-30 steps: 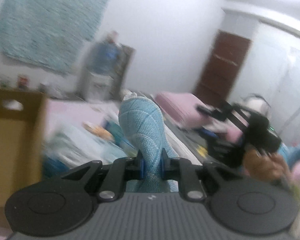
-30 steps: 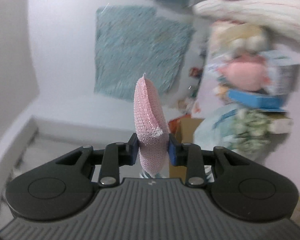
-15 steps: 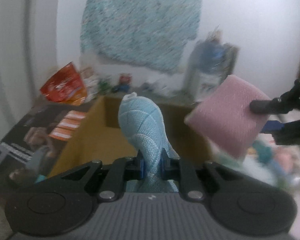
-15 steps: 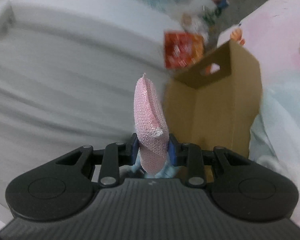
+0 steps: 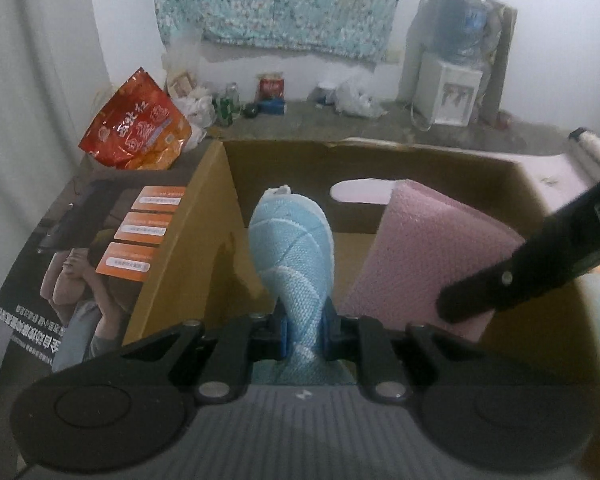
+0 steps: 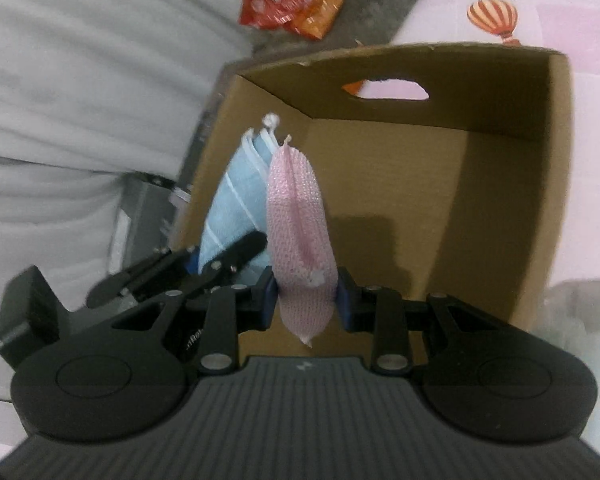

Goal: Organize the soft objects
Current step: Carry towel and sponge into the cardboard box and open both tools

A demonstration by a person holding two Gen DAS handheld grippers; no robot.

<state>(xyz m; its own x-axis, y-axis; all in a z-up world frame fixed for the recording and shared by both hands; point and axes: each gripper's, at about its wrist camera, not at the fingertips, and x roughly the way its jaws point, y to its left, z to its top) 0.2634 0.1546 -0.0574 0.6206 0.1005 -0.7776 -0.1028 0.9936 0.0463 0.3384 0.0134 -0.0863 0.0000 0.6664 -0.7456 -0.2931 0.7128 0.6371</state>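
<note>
Left gripper (image 5: 303, 332): jaws clamped on a folded blue cloth (image 5: 294, 256), pinched low down so the bulk stands up past the fingertips.
Blue cloth: pale blue weave with white stripes, a small white tuft at its top; held over the open cardboard box (image 5: 516, 184), toward the left wall of the box.
Right gripper (image 6: 305, 298): jaws clamped on a folded pink cloth (image 6: 300, 240), blue pads pressing both sides, a short end hanging below the pads.
Pink cloth: textured pink weave, standing upright above the fingers; held over the box opening, just beside the blue cloth and to its right in the left wrist view.
Cloths together: near each other above the box; touching or not, cannot tell.
Box interior: brown walls, a handle cut-out in the far wall; floor of the box mostly hidden behind cloths and grippers.
Left of the box: a dark printed carton (image 5: 100, 248) with orange labels, touching or just beside the box's left wall.
Beyond the box, far left corner: a red and orange snack bag (image 5: 136, 124) resting on that side.
Behind the box, on the floor by the wall: small bottles, bags and a white water dispenser (image 5: 448, 88).
Wall behind the box: a teal patterned cloth (image 5: 276, 4) hanging.
Right of the box: pink bedding (image 6: 540, 16) with a balloon print.
</note>
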